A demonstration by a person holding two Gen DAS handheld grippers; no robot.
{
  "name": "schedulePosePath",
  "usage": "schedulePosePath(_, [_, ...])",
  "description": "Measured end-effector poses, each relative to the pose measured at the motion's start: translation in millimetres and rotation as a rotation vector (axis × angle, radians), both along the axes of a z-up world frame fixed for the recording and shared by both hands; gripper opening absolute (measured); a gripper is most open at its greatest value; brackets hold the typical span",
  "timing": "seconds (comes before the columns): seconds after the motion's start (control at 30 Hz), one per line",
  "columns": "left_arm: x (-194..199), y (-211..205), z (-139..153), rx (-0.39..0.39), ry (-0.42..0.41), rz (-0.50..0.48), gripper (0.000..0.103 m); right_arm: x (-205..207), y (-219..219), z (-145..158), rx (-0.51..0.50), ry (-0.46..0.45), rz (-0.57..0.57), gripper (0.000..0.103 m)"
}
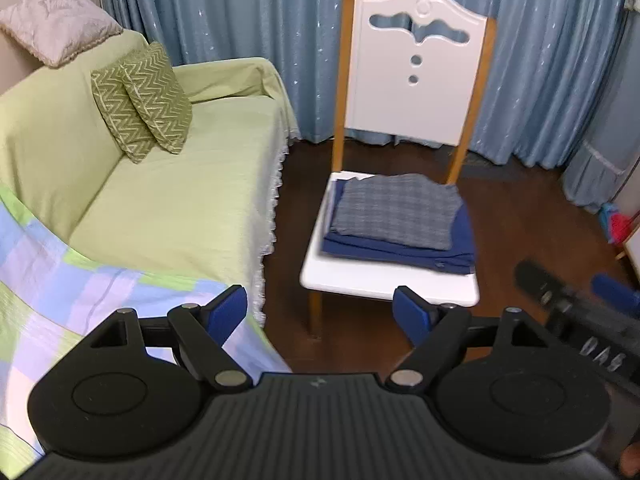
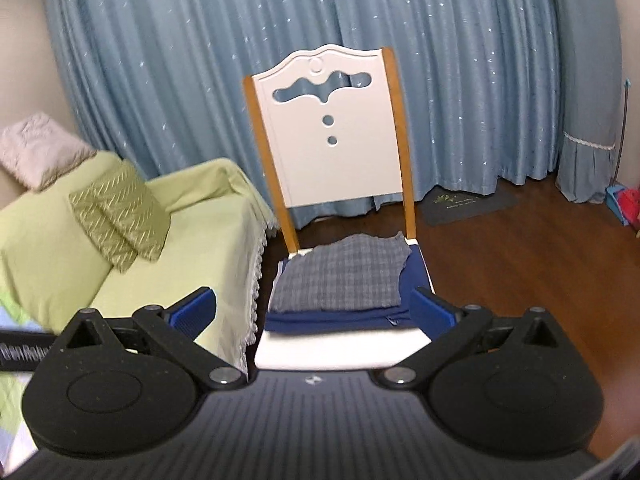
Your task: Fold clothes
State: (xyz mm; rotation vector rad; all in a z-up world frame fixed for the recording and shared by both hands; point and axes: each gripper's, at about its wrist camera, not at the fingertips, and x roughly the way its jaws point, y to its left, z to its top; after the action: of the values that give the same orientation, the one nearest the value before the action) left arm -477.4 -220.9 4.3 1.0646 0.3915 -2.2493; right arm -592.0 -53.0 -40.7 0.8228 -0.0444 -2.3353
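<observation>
Grey checked cloth, folded into a neat rectangle (image 2: 340,276), lies on top of a folded navy garment (image 2: 412,280), and both sit on the white seat of the chair (image 2: 340,350). From my right wrist view the pile covers the rear and middle of the seat, reaching to the back edge beneath the backrest, while a bare white strip runs along the front edge. The navy piece shows past the checked one along the front and right edges of the pile.

My right gripper (image 2: 314,310) hangs in front of the chair with its blue pads spread wide and nothing between them. The pile appears in the gap between the pads, beyond their tips; whether the right-hand pad touches the navy edge I cannot tell.

My left gripper (image 1: 320,312) is likewise splayed and empty. Its left-hand pad overlaps a pastel checked sheet (image 1: 60,292) draped at the near end of the sofa; contact is unclear. The chair's front edge lies just beyond the other pad, and the pile sits farther off, near the rear of the seat. In this view the right gripper's dark body shows blurred at the lower right corner.

Beside the chair stands a sofa under a pale green cover (image 1: 172,208), with two zigzag cushions (image 1: 144,100) against its back and a pinkish cushion (image 1: 56,24) on its top edge. Blue curtains (image 2: 460,80) hang behind.
</observation>
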Motion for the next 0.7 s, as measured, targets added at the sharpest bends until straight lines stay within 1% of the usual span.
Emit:
schedulePosePath(0.07, [4.2, 6.1, 7.6, 0.0, 0.013, -0.01, 0.082, 0.8, 2.9, 5.4, 0.006, -0.002, -0.004, 0.102])
schedulePosePath(0.17, [8.4, 17.3, 15.8, -0.033, 0.019, -0.011, 0.082, 2.1, 7.3, 13.5, 0.015, -0.005, -0.009, 0.102])
schedulePosePath(0.27, [9.9, 25.2, 21.4, -0.043, 0.019, -0.024, 0.082, 3.4, 11.7, 21.6, 0.024, -0.009, -0.015, 0.102])
schedulePosePath(0.5, [3.7, 35.6, 29.5, -0.022, -0.015, -0.033, 0.082, 6.3, 21.9, 40.6, 0.046, -0.016, -0.028, 0.102])
schedulePosePath(0.6, [-5.2, 32.0, 28.9, -0.005, -0.005, -0.028, 0.082, 7.6, 26.2, 48.7, 0.055, -0.019, -0.034, 0.102])
schedulePosePath(0.63, [-9.2, 30.1, 27.9, -0.004, -0.001, -0.025, 0.082, 6.6, 25.9, 48.2, 0.056, -0.019, -0.034, 0.102])
schedulePosePath(0.7, [-18.3, 26.5, 26.1, -0.001, 0.002, -0.014, 0.082, -8.0, 17.8, 45.0, 0.055, 0.0, -0.014, 0.102])
